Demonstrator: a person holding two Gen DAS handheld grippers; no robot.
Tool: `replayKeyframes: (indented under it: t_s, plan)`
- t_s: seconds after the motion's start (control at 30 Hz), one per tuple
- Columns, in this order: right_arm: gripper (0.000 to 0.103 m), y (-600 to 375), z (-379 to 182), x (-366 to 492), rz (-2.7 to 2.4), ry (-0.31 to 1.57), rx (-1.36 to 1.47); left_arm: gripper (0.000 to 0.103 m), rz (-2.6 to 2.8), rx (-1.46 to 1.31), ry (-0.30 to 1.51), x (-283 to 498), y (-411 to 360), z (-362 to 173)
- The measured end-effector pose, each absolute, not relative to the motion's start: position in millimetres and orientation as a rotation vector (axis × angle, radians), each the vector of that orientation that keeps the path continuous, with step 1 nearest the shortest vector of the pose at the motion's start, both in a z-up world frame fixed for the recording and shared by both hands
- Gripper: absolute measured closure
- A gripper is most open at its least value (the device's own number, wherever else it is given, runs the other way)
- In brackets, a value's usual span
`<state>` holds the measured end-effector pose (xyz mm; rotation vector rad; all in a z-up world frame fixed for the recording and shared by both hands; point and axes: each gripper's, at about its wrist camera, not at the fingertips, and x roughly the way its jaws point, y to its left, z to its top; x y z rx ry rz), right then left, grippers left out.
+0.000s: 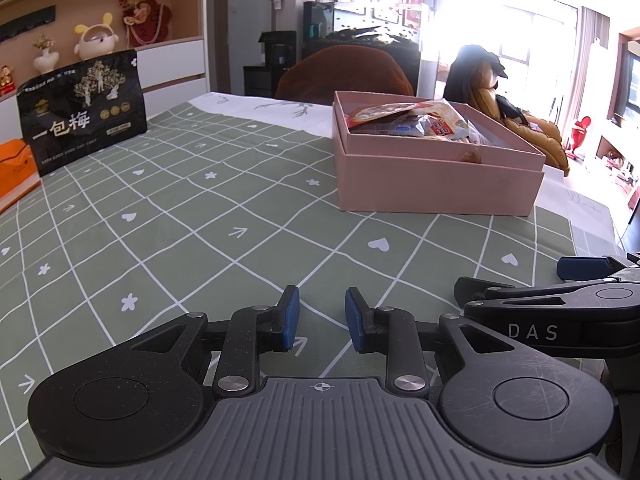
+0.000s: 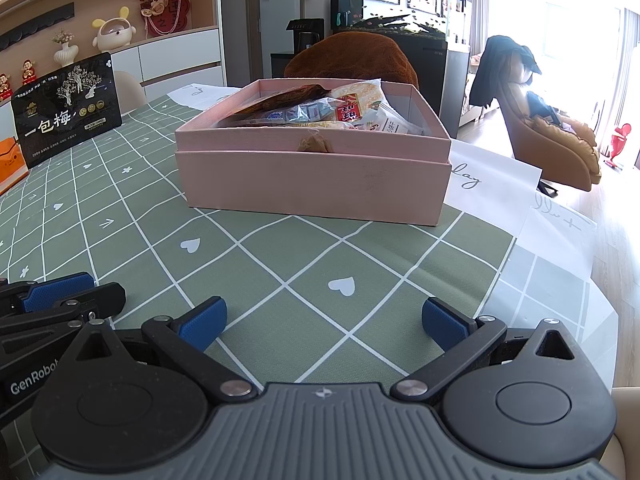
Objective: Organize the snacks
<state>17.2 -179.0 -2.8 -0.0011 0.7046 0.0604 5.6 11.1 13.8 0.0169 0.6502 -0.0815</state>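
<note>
Currently both grippers hover low over the bench (image 1: 200, 208), which wears a green cloth with a white grid, hearts and arrows. The left gripper (image 1: 322, 318) has its jaws a narrow way apart with nothing between them; only the cloth shows in the gap. The right gripper (image 2: 324, 322) has its jaws spread wide, also empty. The two tools sit side by side, each one's blue-padded fingers showing at the edge of the other's view.

Ahead stands a pink box (image 2: 312, 184), open at the top, resting on the cloth. The snacks (image 2: 320, 114) lie heaped inside it: several crinkly packets, one with red lettering, another dark brown, reaching a little above the rim. A small brown smudge or scrap sits on the box's front rim; I cannot tell which.

A black bag (image 1: 82, 110) with gold lettering stands upright at the far left of the bench, well apart from the box, and an orange packet (image 1: 16, 174) lies just beside it.
</note>
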Motion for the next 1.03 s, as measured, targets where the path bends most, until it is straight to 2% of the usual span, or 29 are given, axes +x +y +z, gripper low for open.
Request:
replayKeyframes:
  t_s: [1.03]
  plan:
    - [0.000, -178.9, -2.8, 17.2, 0.060, 0.705, -0.001, 0.073, -0.091, 0.001, 0.648, 5.6, 13.3, 13.9]
